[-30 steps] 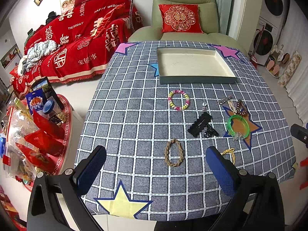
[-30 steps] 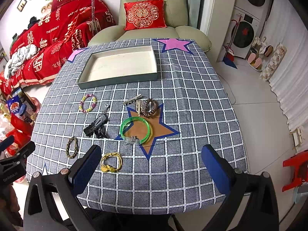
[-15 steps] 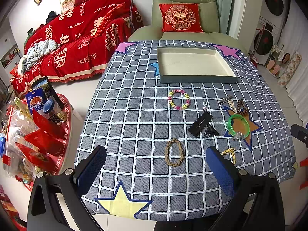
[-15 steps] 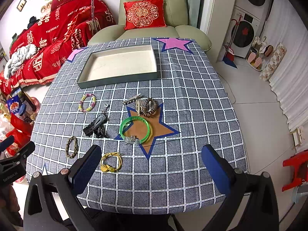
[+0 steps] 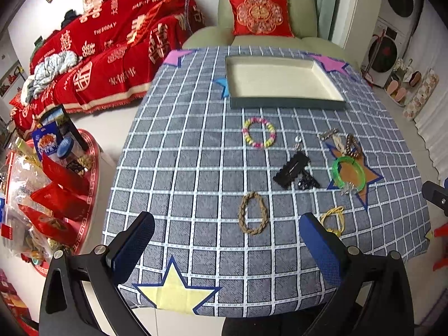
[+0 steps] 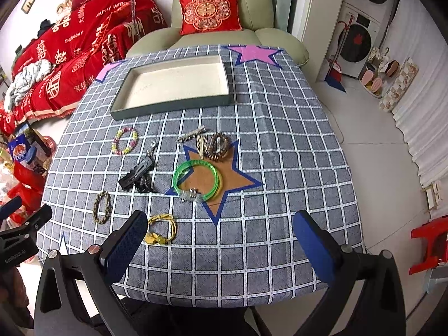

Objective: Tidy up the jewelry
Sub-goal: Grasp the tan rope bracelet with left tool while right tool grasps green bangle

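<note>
The jewelry lies loose across the middle of the frame on the checked tablecloth (image 5: 179, 168): a pastel bead bracelet (image 5: 259, 132), a black hair clip (image 5: 291, 169), a green bangle (image 5: 348, 172), a braided rope bracelet (image 5: 252, 212) and a yellow cord bracelet (image 6: 161, 229), all well apart from the tray (image 5: 285, 103), which sits bare at upper centre, probably as the place meant to collect them. Both claws hang at the near edge, the left gripper (image 5: 224, 249) and the right gripper (image 6: 221, 247) spread wide and grasping nothing, likely poised for a first pick.
</note>
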`<action>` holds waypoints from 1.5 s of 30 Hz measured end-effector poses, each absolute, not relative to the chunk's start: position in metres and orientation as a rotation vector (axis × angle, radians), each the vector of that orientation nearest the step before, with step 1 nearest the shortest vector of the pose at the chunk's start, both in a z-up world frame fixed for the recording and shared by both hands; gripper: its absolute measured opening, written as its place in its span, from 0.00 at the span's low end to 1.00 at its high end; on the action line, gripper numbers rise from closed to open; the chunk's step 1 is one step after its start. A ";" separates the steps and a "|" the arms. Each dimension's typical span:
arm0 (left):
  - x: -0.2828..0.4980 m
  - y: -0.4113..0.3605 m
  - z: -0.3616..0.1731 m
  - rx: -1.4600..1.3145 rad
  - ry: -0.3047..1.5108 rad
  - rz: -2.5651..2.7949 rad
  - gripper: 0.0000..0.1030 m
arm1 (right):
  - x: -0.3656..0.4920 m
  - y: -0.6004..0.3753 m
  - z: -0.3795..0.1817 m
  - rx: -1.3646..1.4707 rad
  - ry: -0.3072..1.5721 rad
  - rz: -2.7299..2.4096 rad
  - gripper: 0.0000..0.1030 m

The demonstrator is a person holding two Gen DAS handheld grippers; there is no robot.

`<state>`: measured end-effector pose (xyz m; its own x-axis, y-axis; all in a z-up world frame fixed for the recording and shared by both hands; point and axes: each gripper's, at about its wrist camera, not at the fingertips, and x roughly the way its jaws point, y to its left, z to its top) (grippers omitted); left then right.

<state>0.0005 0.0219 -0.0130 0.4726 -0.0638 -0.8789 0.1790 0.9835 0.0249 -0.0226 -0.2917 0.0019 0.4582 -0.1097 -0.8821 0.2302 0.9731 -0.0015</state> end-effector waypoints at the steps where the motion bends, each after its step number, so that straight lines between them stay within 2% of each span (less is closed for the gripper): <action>1: 0.003 0.022 -0.017 0.119 1.086 -0.148 1.00 | -0.023 -0.293 -0.001 0.129 1.086 -0.210 1.00; 16: 0.039 0.010 -0.080 0.127 1.283 -0.231 1.00 | 0.011 -0.311 -0.061 0.289 1.285 -0.296 1.00; 17: 0.042 0.008 -0.084 0.126 1.294 -0.238 0.97 | 0.015 -0.313 -0.064 0.300 1.292 -0.302 1.00; 20: 0.052 0.005 -0.098 0.119 1.332 -0.246 0.96 | 0.027 -0.319 -0.075 0.348 1.318 -0.327 1.00; 23: 0.060 0.001 -0.112 0.109 1.372 -0.260 0.84 | 0.040 -0.325 -0.085 0.394 1.330 -0.356 1.00; 29: 0.069 -0.006 -0.132 0.113 1.423 -0.246 0.84 | 0.063 -0.335 -0.110 0.487 1.370 -0.370 1.00; 33: 0.069 -0.016 -0.142 0.138 1.427 -0.240 0.84 | 0.075 -0.334 -0.125 0.486 1.401 -0.360 0.93; 37: 0.070 -0.030 -0.152 0.184 1.411 -0.237 0.81 | 0.086 -0.330 -0.137 0.483 1.440 -0.334 0.75; 40: 0.075 -0.049 -0.153 0.192 1.407 -0.234 0.69 | 0.093 -0.323 -0.143 0.405 1.466 -0.331 0.68; 42: 0.076 -0.056 -0.148 0.195 1.403 -0.237 0.56 | 0.098 -0.314 -0.144 0.340 1.483 -0.332 0.61; 43: 0.076 -0.058 -0.143 0.205 1.400 -0.250 0.50 | 0.100 -0.310 -0.144 0.317 1.489 -0.332 0.53; 45: 0.076 -0.066 -0.139 0.239 1.399 -0.280 0.24 | 0.102 -0.299 -0.140 0.287 1.490 -0.328 0.36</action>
<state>0.0759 -0.0664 -0.1385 0.1480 -0.0525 -0.9876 0.3323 0.9432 -0.0003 0.1023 -0.2994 -0.1404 0.0518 -0.0375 -0.9980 0.3855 0.9226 -0.0147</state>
